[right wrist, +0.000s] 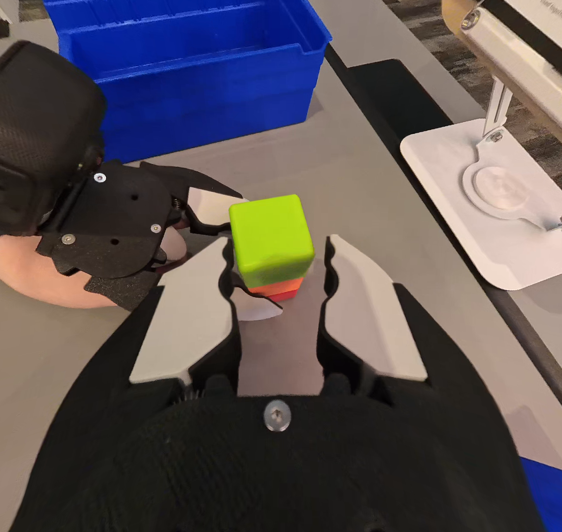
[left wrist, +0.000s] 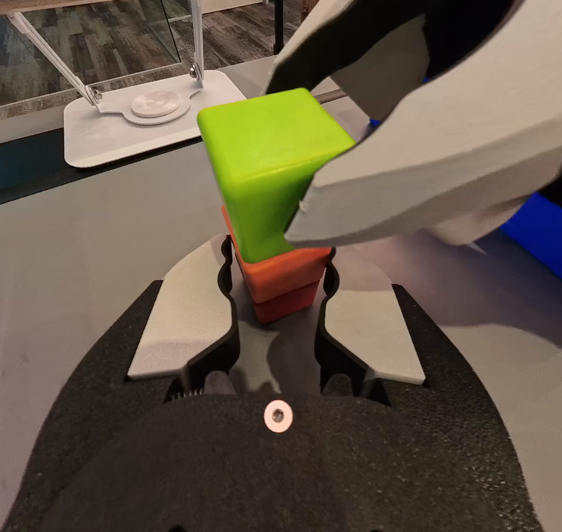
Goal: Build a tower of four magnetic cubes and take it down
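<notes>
Three cubes stand stacked on the grey table: a green cube on top, an orange cube under it and a red cube at the bottom, the green one turned slightly out of line with the two below. Seen from the left gripper, the stack rises just ahead of and between its fingertips; its jaws are spread a little wider than the cubes, flanking the orange and red ones low down, and whether the pads touch them cannot be told. The right gripper comes in from above; its jaws are parted about a cube's width, one on each side of the green cube, with a gap showing beside the right finger in its own view. In the left wrist view its pale fingers lie against the green cube's near-right face and far corner. Beyond the left gripper, in the right wrist view, sits a blue bin; to the right of the right gripper stands a white stand base.
</notes>
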{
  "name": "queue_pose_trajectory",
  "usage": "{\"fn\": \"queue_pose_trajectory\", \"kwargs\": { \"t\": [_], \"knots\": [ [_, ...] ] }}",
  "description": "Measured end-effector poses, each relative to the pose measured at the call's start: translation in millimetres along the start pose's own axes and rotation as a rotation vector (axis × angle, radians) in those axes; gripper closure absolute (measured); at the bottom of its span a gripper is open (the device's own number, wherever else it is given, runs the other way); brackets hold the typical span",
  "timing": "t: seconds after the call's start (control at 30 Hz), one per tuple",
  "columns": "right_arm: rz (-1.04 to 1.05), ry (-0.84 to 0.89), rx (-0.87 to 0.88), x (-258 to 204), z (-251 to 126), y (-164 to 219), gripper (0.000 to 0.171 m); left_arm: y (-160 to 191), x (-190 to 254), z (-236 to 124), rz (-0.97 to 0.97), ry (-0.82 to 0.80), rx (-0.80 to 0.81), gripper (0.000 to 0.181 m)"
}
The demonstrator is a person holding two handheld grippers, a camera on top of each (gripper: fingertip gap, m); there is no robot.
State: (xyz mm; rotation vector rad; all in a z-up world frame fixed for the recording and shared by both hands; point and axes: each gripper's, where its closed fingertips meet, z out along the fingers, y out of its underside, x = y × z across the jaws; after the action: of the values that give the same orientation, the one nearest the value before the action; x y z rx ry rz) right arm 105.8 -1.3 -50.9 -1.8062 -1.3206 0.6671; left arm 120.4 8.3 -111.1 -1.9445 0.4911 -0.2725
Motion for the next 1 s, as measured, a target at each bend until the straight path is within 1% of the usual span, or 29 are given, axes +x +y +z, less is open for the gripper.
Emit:
{"fn": "queue_pose_trajectory", "kwargs": {
  "t": [0.03, 0.07, 0.4, 0.53, 0.67, 0.73, 0.8, 0.87, 0.93, 1.0],
  "knots": [
    [-0.014, 0.0, -0.009, -1, 1, 0, 0.119, 0, 0, 0, 0.0, 0.0, 0.0, 0.123],
    [-0.03, 0.001, -0.019, -2, 1, 0, 0.12, 0, 0, 0, 0.001, -0.001, -0.001, 0.123],
    [0.001, 0.022, -0.092, -1, -1, 3, 0.121, 1, 0, 1, 0.012, -0.006, -0.006, 0.125],
    [0.013, 0.017, -0.09, 0, -1, 2, 0.121, 1, 0, 1, 0.013, -0.007, -0.008, 0.125],
    [0.04, -0.006, -0.035, -3, -8, -9, 0.121, 1, 2, 1, 0.037, -0.011, -0.006, 0.126],
    [0.057, -0.016, 0.006, -3, -18, -18, 0.121, 1, 1, 2, 0.023, -0.009, -0.01, 0.126],
    [0.024, 0.059, -0.01, 9, -30, -17, 0.121, 1, 0, 2, -0.006, 0.005, -0.014, 0.127],
    [0.019, 0.096, 0.002, 18, -46, -19, 0.12, 1, 0, 2, -0.003, 0.005, -0.015, 0.127],
    [0.031, 0.172, 0.049, 35, -79, -24, 0.121, 2, 0, 2, 0.0, 0.004, -0.016, 0.127],
    [0.086, 0.311, 0.099, 66, -125, -20, 0.12, 2, 0, 2, -0.007, 0.008, -0.016, 0.127]
  ]
}}
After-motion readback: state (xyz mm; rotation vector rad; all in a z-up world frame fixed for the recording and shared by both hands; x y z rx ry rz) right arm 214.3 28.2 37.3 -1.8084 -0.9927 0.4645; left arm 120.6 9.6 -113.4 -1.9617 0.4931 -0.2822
